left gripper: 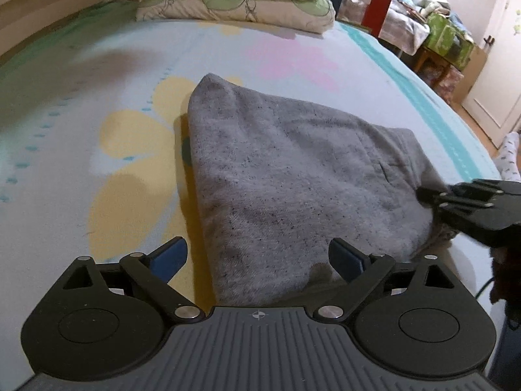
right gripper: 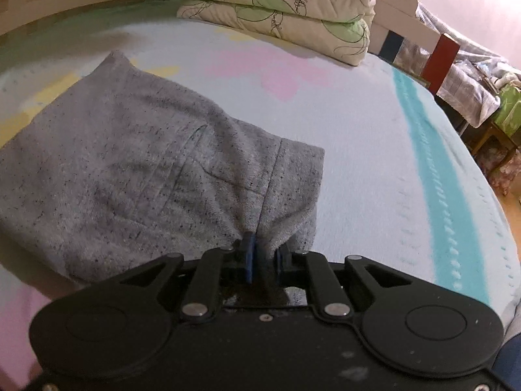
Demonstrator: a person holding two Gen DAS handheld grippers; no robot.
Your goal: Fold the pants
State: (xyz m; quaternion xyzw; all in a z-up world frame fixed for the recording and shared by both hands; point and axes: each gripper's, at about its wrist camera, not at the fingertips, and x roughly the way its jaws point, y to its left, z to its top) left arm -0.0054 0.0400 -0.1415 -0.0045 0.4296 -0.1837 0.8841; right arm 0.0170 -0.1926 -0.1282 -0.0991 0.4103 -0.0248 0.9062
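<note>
Pants point(left gripper: 293, 169) were laid folded on the bedsheet point(left gripper: 97, 65) | left gripper point(left gripper: 257, 257) was held spread apart at their near edge | right gripper point(right gripper: 263, 254) was clamped on their hem

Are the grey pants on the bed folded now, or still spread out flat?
Folded. The grey pants lie as a compact doubled bundle, no legs stretched out. The right gripper is shut on a corner; the left gripper is open.

Dim, warm indoor light in both views, pretty grainy and soft overall. Heavy fisheye bending at the edges, dark corners. The bed point(left gripper: 97, 75) looks smeared and blurry far back, with soft shadows beside the pants point(left gripper: 293, 169).
</note>
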